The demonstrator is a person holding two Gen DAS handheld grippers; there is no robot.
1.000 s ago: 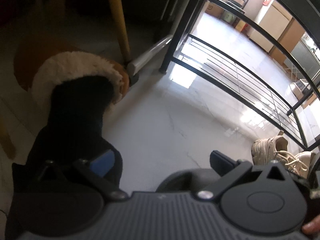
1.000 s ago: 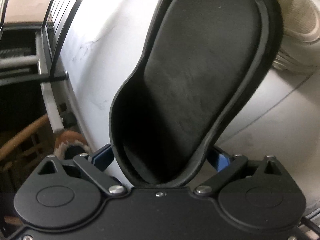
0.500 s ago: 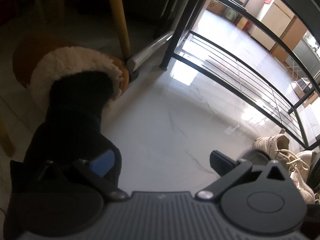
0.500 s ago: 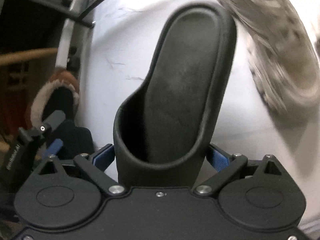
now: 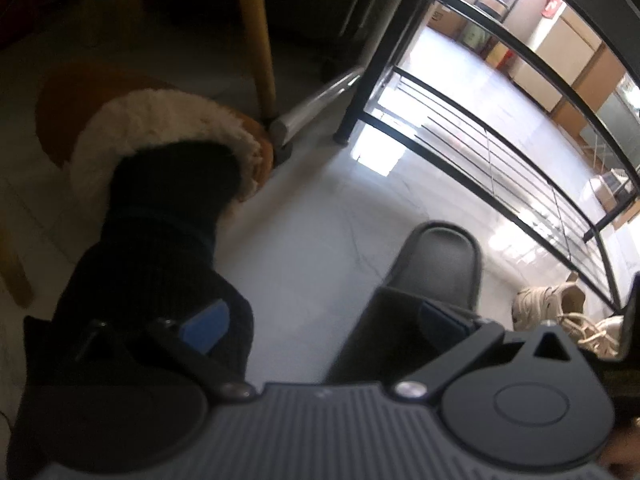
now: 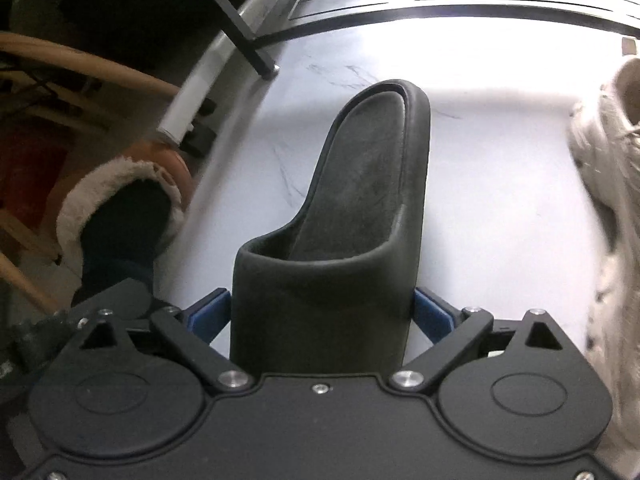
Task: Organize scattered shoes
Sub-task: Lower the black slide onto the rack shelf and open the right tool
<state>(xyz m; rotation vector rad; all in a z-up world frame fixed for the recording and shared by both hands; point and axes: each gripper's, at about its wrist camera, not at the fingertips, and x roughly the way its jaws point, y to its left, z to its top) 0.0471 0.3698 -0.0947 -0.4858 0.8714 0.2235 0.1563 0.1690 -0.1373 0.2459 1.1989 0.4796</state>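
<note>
Right now right gripper (image 6: 322, 312) is clamping the black slipper (image 6: 360, 208) by its strap, jaws narrow. Left gripper (image 5: 320, 320) is hanging jaws wide; whether its left finger touches the fur-lined slipper (image 5: 160, 140) is unclear.

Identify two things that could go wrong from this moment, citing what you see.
1. The black rubber slide sandal is clamped only at its strap end by the right gripper; it may pivot or slip.
2. Its free heel could knock the cream lace-up sneakers close alongside.
</note>
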